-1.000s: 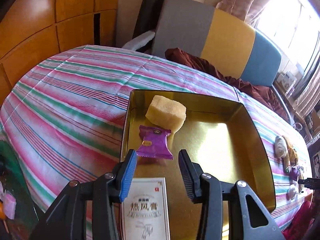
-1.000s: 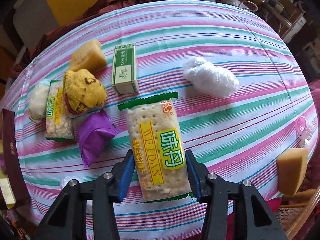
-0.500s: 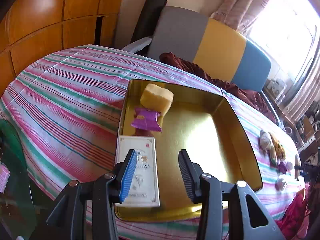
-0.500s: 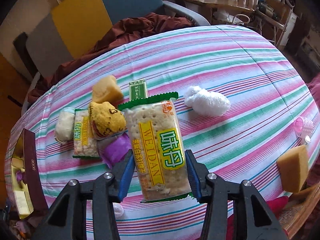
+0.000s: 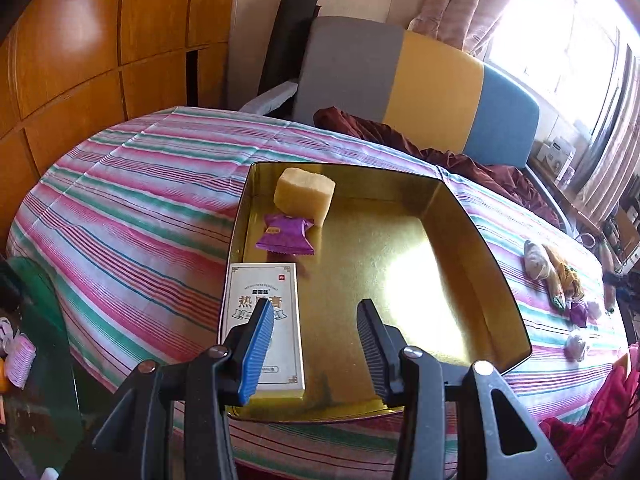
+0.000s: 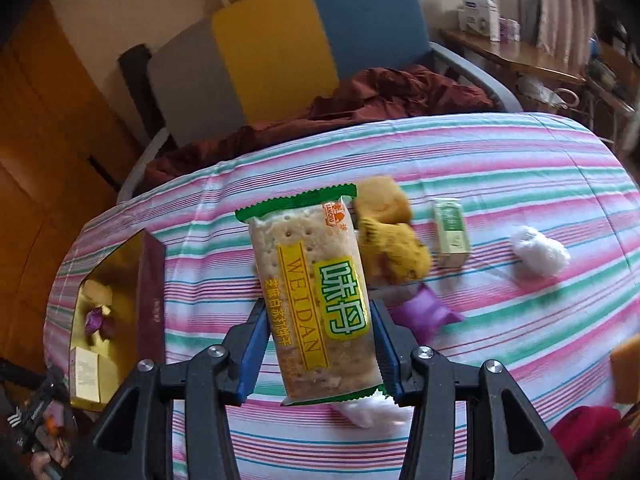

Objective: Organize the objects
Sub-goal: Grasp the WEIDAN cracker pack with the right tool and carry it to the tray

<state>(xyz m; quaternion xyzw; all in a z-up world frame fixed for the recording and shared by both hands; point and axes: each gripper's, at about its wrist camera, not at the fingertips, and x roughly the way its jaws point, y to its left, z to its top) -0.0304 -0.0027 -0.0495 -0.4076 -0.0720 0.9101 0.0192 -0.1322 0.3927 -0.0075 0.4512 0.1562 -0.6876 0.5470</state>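
Note:
My right gripper (image 6: 318, 350) is shut on a WEIDAN cracker packet (image 6: 316, 292) and holds it above the striped table. My left gripper (image 5: 316, 344) is open and empty over the near end of the gold tin box (image 5: 492, 280). In the box lie a white carton (image 5: 262, 300), a purple candy packet (image 5: 285, 234) and a yellow sponge block (image 5: 305, 196). The box also shows at the left of the right wrist view (image 6: 150, 292).
On the table in the right wrist view lie a yellow sponge (image 6: 382, 200), a yellow cloth (image 6: 400, 252), a purple packet (image 6: 424, 312), a green carton (image 6: 452, 232) and a white wad (image 6: 540, 250). A chair with a dark red cloth (image 6: 384, 96) stands behind.
My right gripper has lifted the cracker packet off the table and swung left toward the box. My left gripper has pulled back from the box, staying open.

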